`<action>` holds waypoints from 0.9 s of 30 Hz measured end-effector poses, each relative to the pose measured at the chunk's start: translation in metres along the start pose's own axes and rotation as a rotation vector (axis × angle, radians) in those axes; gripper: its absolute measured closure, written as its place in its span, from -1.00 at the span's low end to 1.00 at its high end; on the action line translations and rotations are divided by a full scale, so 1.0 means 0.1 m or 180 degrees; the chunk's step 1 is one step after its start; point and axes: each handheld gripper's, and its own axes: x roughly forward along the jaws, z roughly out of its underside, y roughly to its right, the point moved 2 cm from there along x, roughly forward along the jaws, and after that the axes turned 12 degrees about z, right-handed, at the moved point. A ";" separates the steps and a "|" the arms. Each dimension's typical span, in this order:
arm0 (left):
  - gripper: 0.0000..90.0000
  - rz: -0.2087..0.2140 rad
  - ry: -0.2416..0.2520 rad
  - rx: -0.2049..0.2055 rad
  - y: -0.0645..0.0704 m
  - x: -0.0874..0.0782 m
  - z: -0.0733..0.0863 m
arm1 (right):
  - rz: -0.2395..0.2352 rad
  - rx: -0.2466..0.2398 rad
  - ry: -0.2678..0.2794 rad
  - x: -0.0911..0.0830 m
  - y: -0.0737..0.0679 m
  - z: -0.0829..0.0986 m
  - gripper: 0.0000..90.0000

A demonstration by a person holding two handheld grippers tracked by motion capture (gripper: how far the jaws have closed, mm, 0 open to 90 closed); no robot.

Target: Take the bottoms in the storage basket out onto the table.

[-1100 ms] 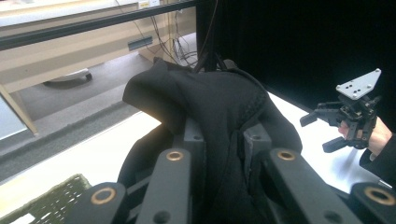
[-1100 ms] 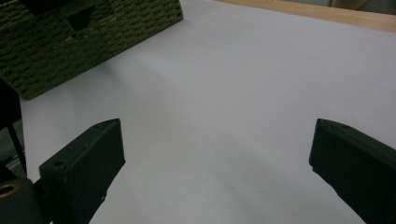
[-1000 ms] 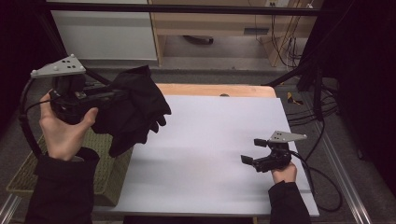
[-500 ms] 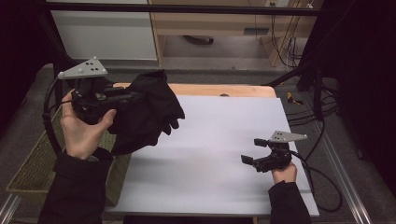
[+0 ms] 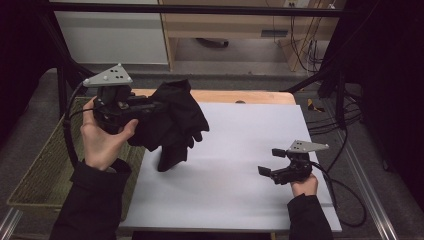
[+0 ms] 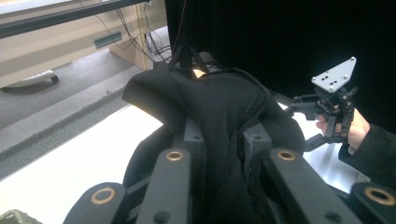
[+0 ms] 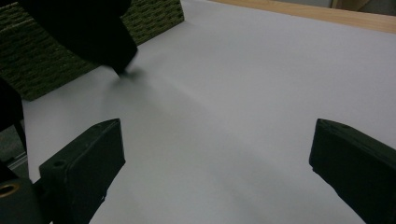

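Holding a black garment in the air at the left of the frame, the left gripper has its jaws clamped on the cloth; a fold sits pressed between them and the rest hangs down near the white table; laying it down seems not yet done; beside the table stands a basket; the right gripper rests low at the lower right, jaws apart, holding nothing.
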 end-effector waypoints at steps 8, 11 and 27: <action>0.71 0.0067 -0.0064 -0.0021 -0.04 0.15 0.09 | 0.0005 0.0000 -0.0012 0.00 0.00 0.00 -0.91; 0.71 0.0077 -0.0099 -0.0031 -0.05 0.21 0.14 | 0.0009 -0.0004 -0.0013 0.00 0.00 0.00 -0.91; 0.70 0.0130 -0.0211 -0.0091 -0.10 0.48 0.37 | 0.0014 -0.0004 -0.0025 0.01 0.00 0.01 -0.91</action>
